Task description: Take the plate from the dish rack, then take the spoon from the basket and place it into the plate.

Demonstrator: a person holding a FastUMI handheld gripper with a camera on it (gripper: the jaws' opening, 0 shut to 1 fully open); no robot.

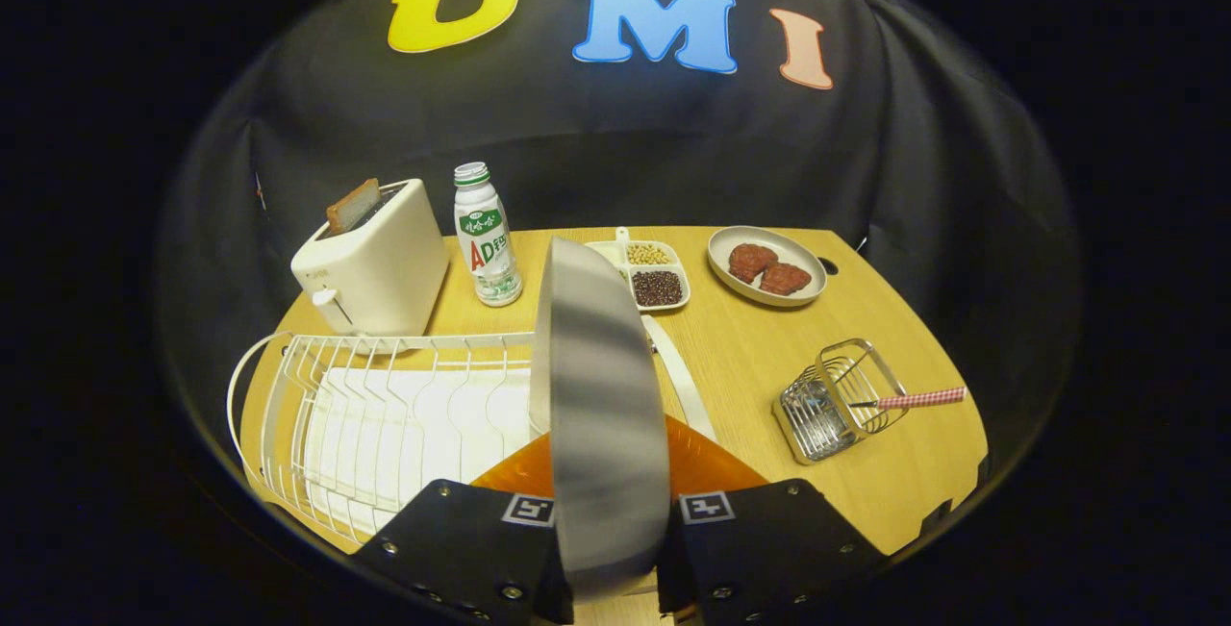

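Gripper view: your claw (613, 535) was clamped on the plate (601, 405), one finger on each face, plate held edge-on and upright between them, its rim rising ahead of the fingers. The plate looked clear of the dish rack (385, 414), which sat just beside it on the near-left part of the worktop (760, 347); I couldn't tell whether the lower rim was touching a rack wire, since the fingers hid it. So step one read as basically done: plate in hand, not yet set down. The spoon (918, 400) was in the wire basket (837, 400) off to the right of the fingers, patterned handle poking out over the basket rim, untouched. Left to do, as I judged it: lay the plate flat on a bare patch of worktop, release, go to the basket, take the spoon by the handle, drop it in the plate. Watch the clutter beyond the plate: toaster (370, 265), bottle (488, 237), a divided tray of beans (652, 275), and a second dish holding two brown pieces (766, 265). Bare wood between the rack and the basket looked like the obvious landing spot.
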